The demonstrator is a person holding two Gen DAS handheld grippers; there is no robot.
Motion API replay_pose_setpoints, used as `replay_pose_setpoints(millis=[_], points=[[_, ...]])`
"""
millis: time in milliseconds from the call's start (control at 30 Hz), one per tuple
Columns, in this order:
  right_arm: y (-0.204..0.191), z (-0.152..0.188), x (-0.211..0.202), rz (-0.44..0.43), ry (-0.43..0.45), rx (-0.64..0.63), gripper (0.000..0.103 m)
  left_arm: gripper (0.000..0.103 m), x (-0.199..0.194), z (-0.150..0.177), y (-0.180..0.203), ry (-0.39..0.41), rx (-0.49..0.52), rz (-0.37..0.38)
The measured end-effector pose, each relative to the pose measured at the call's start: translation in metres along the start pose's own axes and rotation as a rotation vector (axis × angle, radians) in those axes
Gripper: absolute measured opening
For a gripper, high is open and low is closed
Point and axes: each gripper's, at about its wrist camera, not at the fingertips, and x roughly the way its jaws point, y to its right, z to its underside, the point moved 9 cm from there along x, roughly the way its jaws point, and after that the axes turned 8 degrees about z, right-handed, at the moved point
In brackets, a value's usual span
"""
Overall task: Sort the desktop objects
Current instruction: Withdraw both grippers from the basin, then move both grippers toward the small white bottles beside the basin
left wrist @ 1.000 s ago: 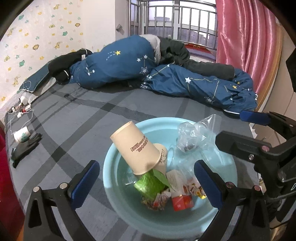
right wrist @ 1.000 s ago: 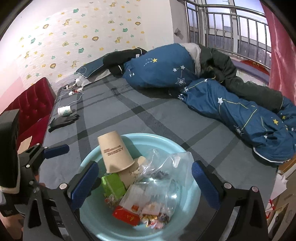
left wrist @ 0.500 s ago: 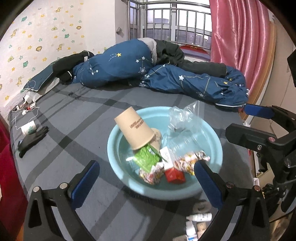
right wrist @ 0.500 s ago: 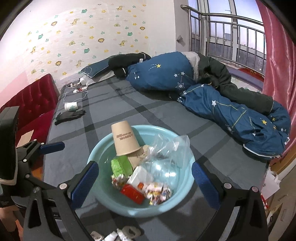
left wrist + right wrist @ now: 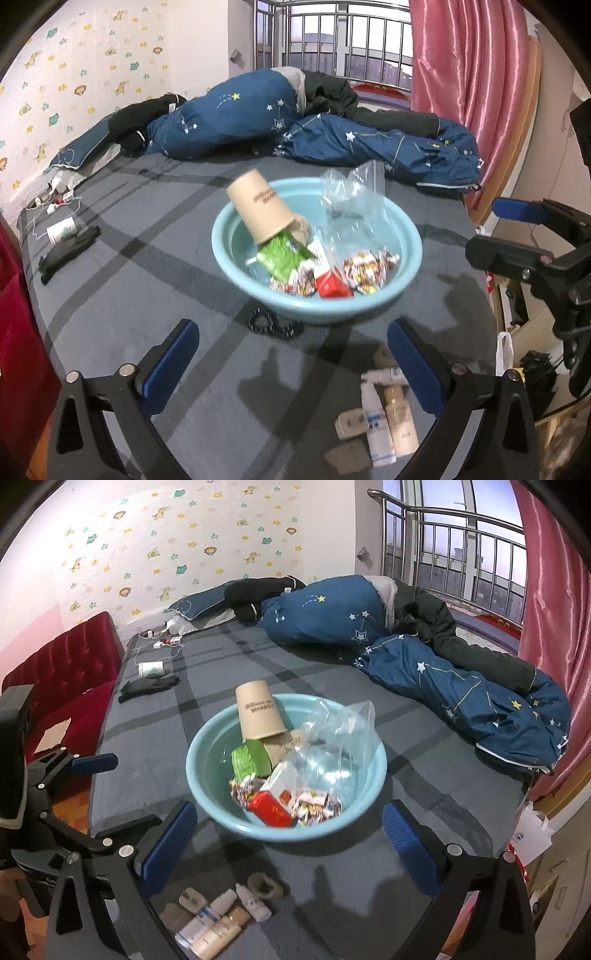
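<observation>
Viewing from the left wrist: left gripper [image 5: 291, 363] gapes wide, empty, just short of the round light-blue plastic basin [image 5: 369, 308]; its upturned tan paper cup [image 5: 260, 210] looks light and crushable, best pinched mid-wall.

Right wrist view: right gripper [image 5: 290, 840] equally wide, empty, before the basin [image 5: 199, 775]; the clear plastic bag [image 5: 332, 746] inside appears slippery.

Ahead of the left gripper [image 5: 291, 363], whose finger pads are blue, sits a pale turquoise basin [image 5: 369, 310]. In it: a tan paper cup [image 5: 260, 210] with dark print, a bright green packet [image 5: 280, 258], a red box [image 5: 332, 288], and what look like red-and-white sweets [image 5: 369, 271]. The bed [image 5: 147, 314] is grey with darker checks; the quilt [image 5: 236, 114] beyond is navy with stars.
</observation>
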Motion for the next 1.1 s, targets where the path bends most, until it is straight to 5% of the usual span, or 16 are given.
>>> replay_pose_setpoints(millis=[1100], points=[[-0.029,0.1,0.082,0.017,-0.125,-0.033,0.102,0.103,0.061,0.103,0.019,-0.111,-0.06,0.067]])
